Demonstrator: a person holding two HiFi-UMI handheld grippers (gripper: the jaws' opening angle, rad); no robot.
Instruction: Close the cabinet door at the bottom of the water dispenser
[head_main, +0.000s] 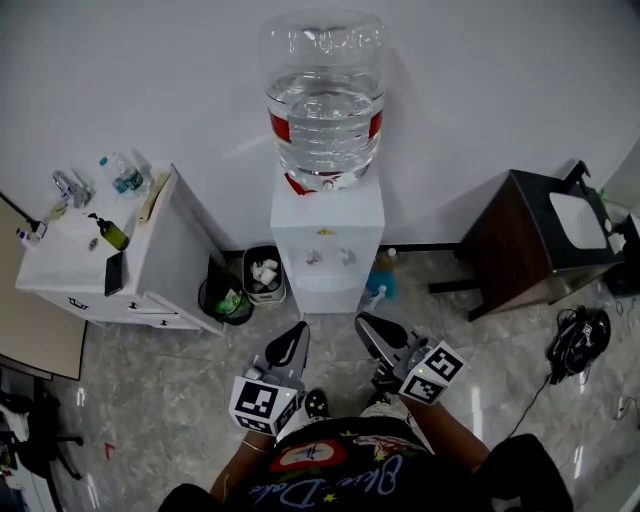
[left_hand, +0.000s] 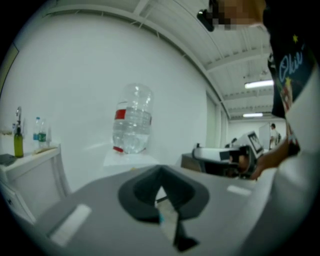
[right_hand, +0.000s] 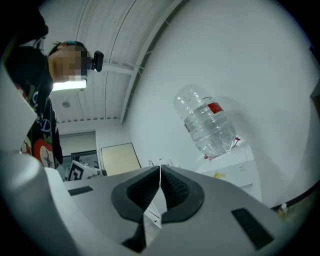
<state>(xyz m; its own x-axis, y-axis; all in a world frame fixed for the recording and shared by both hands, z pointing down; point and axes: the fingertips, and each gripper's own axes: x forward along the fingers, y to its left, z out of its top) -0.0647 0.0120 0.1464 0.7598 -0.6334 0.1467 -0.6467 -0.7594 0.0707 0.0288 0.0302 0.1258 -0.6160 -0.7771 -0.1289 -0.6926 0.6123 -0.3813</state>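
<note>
Lowest in frame, left gripper (head_main: 298, 332) and right gripper (head_main: 368, 325): fingers together on each, nothing held, both apart from the water dispenser (head_main: 327, 245) at frame centre. Its bottom cabinet door cannot be made out from above; closing judged not yet begun.
</note>
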